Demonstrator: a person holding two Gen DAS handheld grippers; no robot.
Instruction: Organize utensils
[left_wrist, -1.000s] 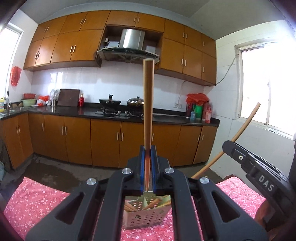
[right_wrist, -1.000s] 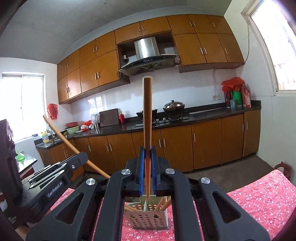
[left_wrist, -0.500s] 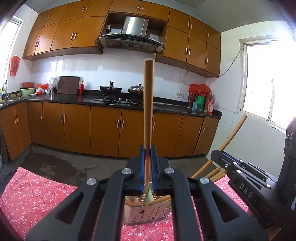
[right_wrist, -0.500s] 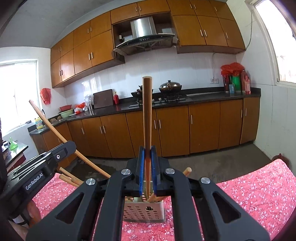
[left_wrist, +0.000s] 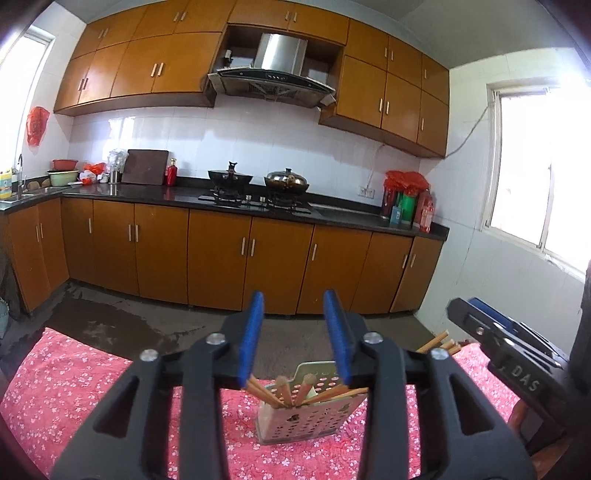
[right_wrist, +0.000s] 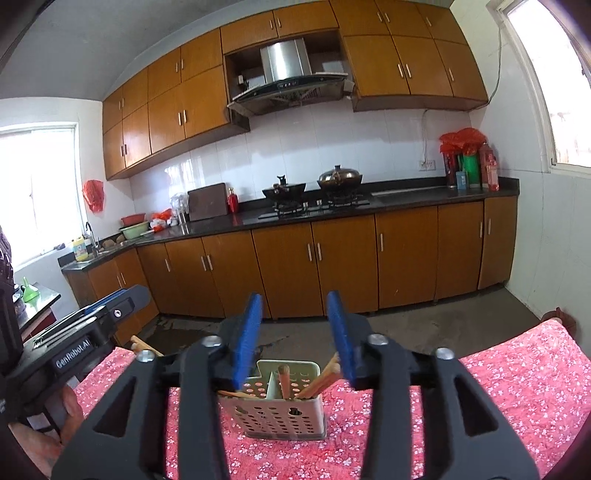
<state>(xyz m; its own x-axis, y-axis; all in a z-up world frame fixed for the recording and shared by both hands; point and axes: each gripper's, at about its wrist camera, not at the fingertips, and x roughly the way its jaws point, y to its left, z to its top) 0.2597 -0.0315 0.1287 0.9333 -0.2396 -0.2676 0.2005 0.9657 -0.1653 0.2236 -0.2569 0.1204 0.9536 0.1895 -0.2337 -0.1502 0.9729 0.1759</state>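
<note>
A white perforated utensil holder (left_wrist: 306, 421) (right_wrist: 280, 410) stands on the pink floral tablecloth (left_wrist: 66, 384) (right_wrist: 517, 373). Several wooden chopsticks (left_wrist: 295, 391) (right_wrist: 284, 380) stand and lean inside it. My left gripper (left_wrist: 295, 336) is open and empty just above and in front of the holder. My right gripper (right_wrist: 295, 336) is open and empty above the holder too. The right gripper shows at the right edge of the left wrist view (left_wrist: 509, 354). The left gripper shows at the left of the right wrist view (right_wrist: 74, 343).
The table edge lies just beyond the holder, with a wet concrete floor (left_wrist: 129, 321) past it. Brown kitchen cabinets (left_wrist: 221, 258) and a dark counter with pots (left_wrist: 258, 181) stand along the far wall. A window (left_wrist: 539, 162) is on the right.
Both grippers held a chopstick upright and lowered toward the holder. Both jaws have now opened, and the chopsticks stand in the holder.
</note>
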